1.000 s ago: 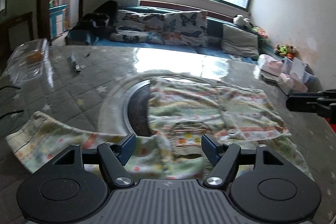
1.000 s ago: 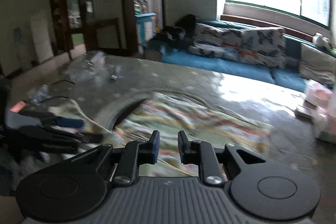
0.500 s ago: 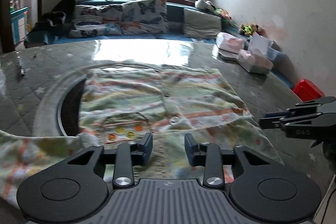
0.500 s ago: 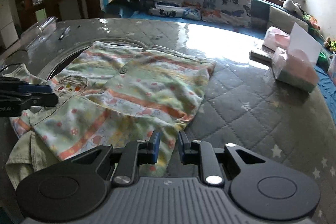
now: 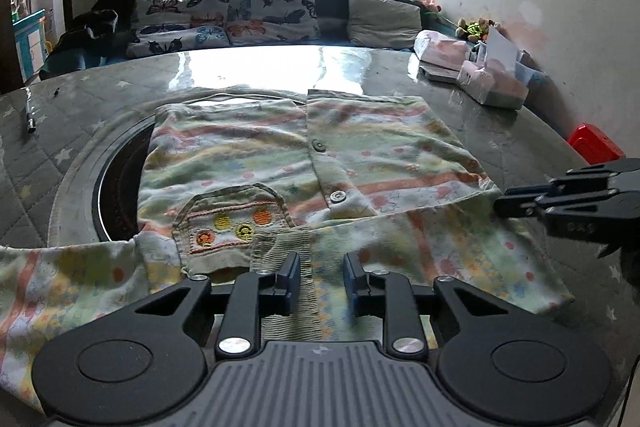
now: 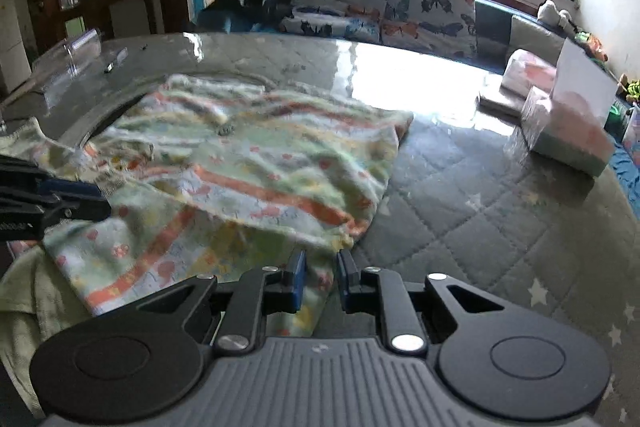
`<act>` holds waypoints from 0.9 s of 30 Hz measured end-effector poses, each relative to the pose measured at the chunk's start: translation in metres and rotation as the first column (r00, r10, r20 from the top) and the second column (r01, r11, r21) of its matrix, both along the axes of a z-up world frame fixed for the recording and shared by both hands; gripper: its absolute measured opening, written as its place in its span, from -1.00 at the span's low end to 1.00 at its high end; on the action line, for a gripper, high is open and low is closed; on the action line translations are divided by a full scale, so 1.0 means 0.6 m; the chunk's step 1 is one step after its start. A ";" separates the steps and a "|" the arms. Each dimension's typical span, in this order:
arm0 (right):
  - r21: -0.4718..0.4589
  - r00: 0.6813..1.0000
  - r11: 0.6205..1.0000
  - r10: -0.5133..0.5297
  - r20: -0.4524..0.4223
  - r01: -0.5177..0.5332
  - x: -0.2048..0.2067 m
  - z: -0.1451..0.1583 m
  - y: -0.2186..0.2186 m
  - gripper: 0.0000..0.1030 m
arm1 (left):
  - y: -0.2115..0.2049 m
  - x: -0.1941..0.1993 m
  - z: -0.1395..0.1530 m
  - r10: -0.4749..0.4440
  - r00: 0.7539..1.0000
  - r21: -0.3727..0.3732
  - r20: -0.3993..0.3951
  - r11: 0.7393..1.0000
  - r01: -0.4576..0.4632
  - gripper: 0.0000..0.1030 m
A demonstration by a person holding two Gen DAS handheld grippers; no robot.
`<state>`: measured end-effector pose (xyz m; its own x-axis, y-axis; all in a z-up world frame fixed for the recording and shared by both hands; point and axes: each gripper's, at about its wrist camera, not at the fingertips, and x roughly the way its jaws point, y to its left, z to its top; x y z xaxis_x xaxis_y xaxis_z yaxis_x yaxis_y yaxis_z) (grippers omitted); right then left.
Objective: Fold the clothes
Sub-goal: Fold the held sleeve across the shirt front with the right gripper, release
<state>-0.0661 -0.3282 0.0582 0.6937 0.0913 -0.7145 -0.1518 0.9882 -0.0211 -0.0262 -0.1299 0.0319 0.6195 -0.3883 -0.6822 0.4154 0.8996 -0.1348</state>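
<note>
Pastel cotton, striped in pale green, orange and white with small printed dots, makes up the one child's button-front shirt (image 5: 304,163) that is spread flat over the grey quilted, star-printed tablecloth (image 6: 480,227) of a round table; two round buttons are counted on its placket, and one embroidered pocket (image 5: 232,223) bearing four coloured circles is seen on its front; one sleeve is laid out toward the left edge of the left wrist view, and the near hem is folded up.

One black left gripper (image 5: 320,279) with blue pads is held low over the near hem; its jaws have just been closing, a narrow gap is left between them, and the ribbed green fabric is seen lying in that gap, though whether it is pinched cannot be told.

One black right gripper (image 6: 320,277) is held at the shirt's near right corner; its fingers are drawn almost together, cloth is seen between them, and a grip cannot be confirmed.

Two butterfly-print cushions (image 5: 272,7) and one grey cushion (image 5: 384,19) are counted on the blue sofa behind; one red plastic box (image 5: 596,147) is seen at the right.
</note>
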 end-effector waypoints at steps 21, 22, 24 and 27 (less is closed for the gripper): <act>0.030 0.991 0.993 0.119 -0.057 -0.118 -0.061 0.013 0.025 -0.67 | 0.004 -0.045 0.022 -0.037 0.999 -0.007 0.031 0.999 0.037 -0.49; 0.033 0.990 0.992 0.122 -0.066 -0.120 -0.067 0.010 0.024 -0.66 | 0.004 -0.046 0.017 -0.038 0.999 0.000 0.023 0.999 0.038 -0.49; 0.029 0.989 0.992 0.123 -0.086 -0.121 -0.076 0.000 0.025 -0.66 | 0.005 -0.049 0.006 -0.037 0.999 0.013 0.007 0.999 0.037 -0.49; 0.022 0.989 0.993 0.119 -0.089 -0.117 -0.079 -0.004 0.026 -0.66 | 0.008 -0.054 -0.002 -0.029 1.000 0.021 0.002 0.999 0.029 -0.48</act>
